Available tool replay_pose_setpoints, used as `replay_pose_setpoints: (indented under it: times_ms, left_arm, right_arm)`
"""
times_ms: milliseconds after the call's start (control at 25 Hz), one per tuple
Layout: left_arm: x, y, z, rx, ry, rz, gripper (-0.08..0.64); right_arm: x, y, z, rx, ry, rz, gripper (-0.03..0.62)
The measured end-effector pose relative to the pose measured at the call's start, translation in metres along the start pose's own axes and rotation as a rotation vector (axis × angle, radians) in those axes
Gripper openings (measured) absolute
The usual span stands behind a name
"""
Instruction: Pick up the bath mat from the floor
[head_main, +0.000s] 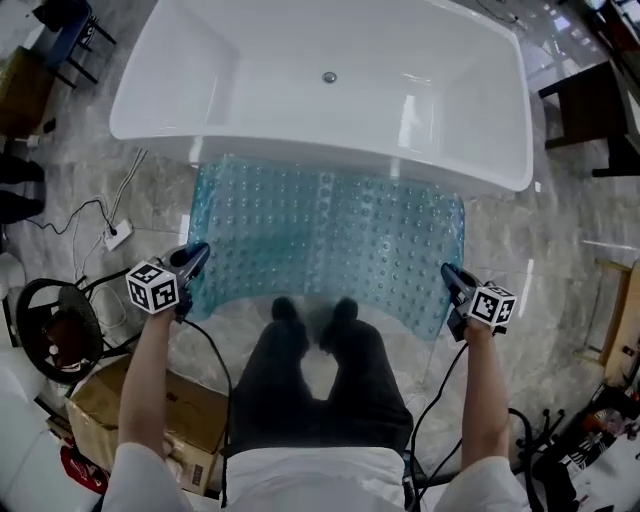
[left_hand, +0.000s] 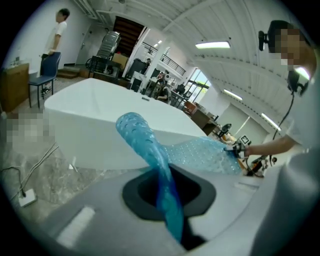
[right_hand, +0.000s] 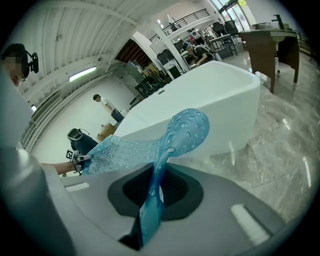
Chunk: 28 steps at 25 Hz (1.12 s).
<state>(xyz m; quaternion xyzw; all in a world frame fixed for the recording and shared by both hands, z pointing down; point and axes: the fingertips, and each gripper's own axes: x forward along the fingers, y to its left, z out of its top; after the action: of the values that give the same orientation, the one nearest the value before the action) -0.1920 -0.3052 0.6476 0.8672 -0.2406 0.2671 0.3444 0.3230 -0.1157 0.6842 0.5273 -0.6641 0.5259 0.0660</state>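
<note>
Bath mat (head_main: 330, 240) was held stretched betw. both grippers in front of the bathtub (head_main: 320, 60) — near corners raised, middle sagging. Left gripper (head_main: 195, 254) was clenched on the L corner, right gripper (head_main: 448, 272) on the R. Mat was judged soft, floppy, light, prob. slick — corners were reckoned best for gripping.

The translucent blue studded rubber bath mat (head_main: 330, 235) spans between the left gripper (head_main: 196, 256), clamped on its near left corner, and the right gripper (head_main: 449, 273), clamped on its near right corner. It hangs in front of the white oval bathtub (head_main: 300, 145). A white power strip (head_main: 118, 236) lies on the grey marble floor (head_main: 560, 240) left of the mat, and a brown cardboard box (head_main: 175, 410) sits nearer, below the left arm.
</note>
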Motion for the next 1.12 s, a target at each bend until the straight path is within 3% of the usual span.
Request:
replay_pose_setpoints:
  times_ms: [240, 480, 720, 880, 1120]
  left_arm:
    - [-0.12, -0.096, 0.07, -0.023, -0.056, -0.07, 0.018]
    - [-0.221, -0.181, 0.096, -0.062, -0.109, -0.135, 0.018]
    - [-0.268, -0.256, 0.088, -0.145, -0.186, -0.148, 0.018]
    - [-0.282, -0.302, 0.066, -0.188, -0.242, -0.172, 0.018]
    - [-0.286, -0.369, 0.02, -0.265, -0.334, -0.177, 0.02]
  right_arm:
    - [-0.102, 0.128, 0.038, 0.055, -0.106, 0.063, 0.032]
    - [-0.199, 0.233, 0.046, 0.139, -0.258, 0.135, 0.034]
    - [-0.271, 0.261, 0.03, 0.104, -0.279, 0.16, 0.034]
    - [-0.309, 0.269, 0.015, 0.049, -0.279, 0.222, 0.035]
    - [-0.351, 0.253, -0.025, 0.043, -0.255, 0.317, 0.038]
